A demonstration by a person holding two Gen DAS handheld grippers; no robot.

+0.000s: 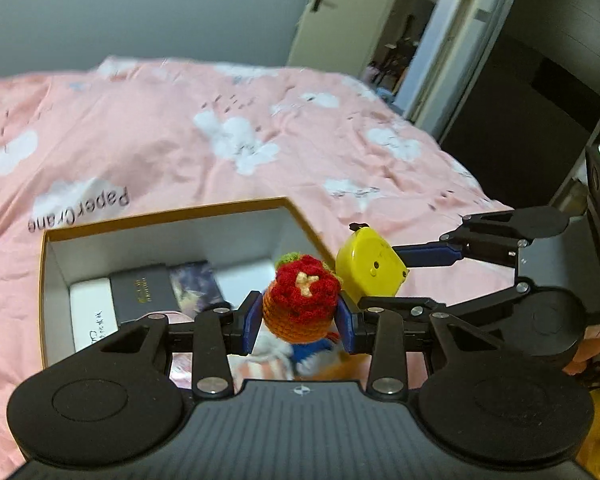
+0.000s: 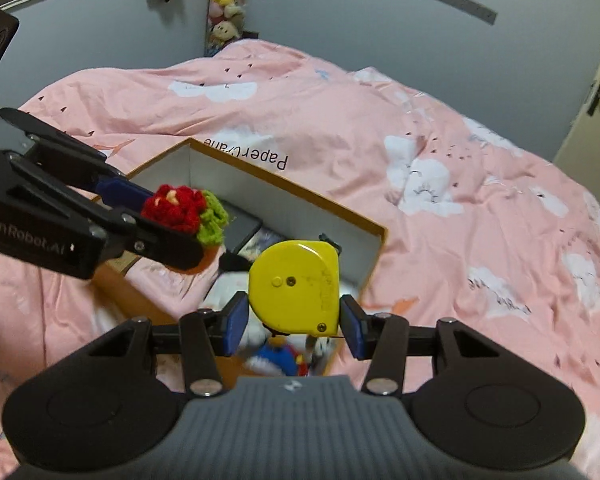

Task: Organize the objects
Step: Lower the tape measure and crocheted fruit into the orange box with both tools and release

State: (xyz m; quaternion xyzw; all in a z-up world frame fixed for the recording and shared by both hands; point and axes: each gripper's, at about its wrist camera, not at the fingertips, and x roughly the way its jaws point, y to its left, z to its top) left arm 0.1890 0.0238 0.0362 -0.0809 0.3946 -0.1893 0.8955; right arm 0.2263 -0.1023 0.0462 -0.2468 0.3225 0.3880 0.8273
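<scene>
- Holding one item in each tool above the open box [image 1: 172,216], I read this as the middle of the job, with both pieces lifted and neither yet placed.
- My left tool [image 1: 300,316] is clamped on the crocheted toy [image 1: 300,300] (red top, orange body, a bit of green leaf), its blue pads pressing on both sides.
- My right tool [image 2: 294,316] is clamped on the yellow tape measure [image 2: 296,284], which hangs over the box's near corner.
- Already inside the box I see a dark booklet [image 1: 144,288], a white card [image 1: 92,316] and a plush figure [image 2: 276,356] lower down, so some sorting looks done.
- Left to do, I judge: lower both items into the box and let go; the pink bed cover [image 2: 460,160] shows nothing else loose.
</scene>
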